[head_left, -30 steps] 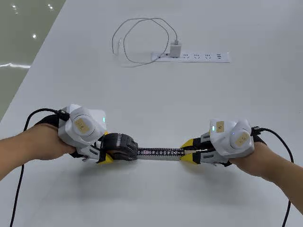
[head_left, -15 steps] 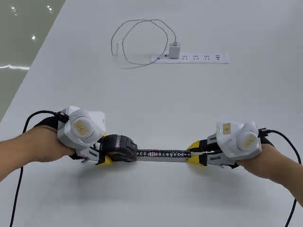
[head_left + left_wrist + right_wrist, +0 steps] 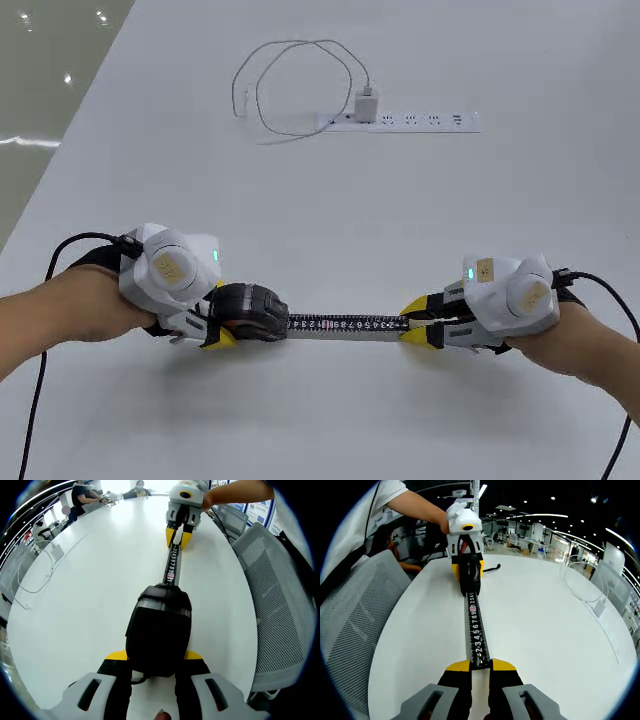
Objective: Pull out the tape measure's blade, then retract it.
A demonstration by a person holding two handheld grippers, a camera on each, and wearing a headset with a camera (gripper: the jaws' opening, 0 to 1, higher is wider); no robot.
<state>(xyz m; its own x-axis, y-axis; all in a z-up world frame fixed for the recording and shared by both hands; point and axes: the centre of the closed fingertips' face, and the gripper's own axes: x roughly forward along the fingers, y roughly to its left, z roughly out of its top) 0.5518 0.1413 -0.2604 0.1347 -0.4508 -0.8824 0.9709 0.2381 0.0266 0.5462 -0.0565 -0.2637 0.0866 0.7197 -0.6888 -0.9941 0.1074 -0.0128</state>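
Head view: tape measure case (image 3: pixel 250 312) sits lower left on white tabletop (image 3: pixel 330 220), clamped between left gripper (image 3: pixel 224 312) fingers. Blade (image 3: pixel 345 324) runs right, low over the tabletop, to right gripper (image 3: pixel 413 321), whose fingers pinch its end. Power strip (image 3: pixel 400 121) upper centre.

Left gripper view: fingers closed on black case (image 3: pixel 160 630), bottom centre; blade (image 3: pixel 171 570) leads up-frame.

Right gripper view: yellow-tipped fingers nearly together at bottom, blade (image 3: pixel 476 630) end nipped between them; case (image 3: pixel 470 577) upper centre.

Tape measure (image 3: pixel 250 312) between the jaws of the left gripper (image 3: pixel 222 322), blade (image 3: pixel 345 324) running across the table (image 3: pixel 330 420) to the right gripper (image 3: pixel 418 320), power strip (image 3: pixel 415 121) and cable (image 3: pixel 290 60) well beyond both grippers.
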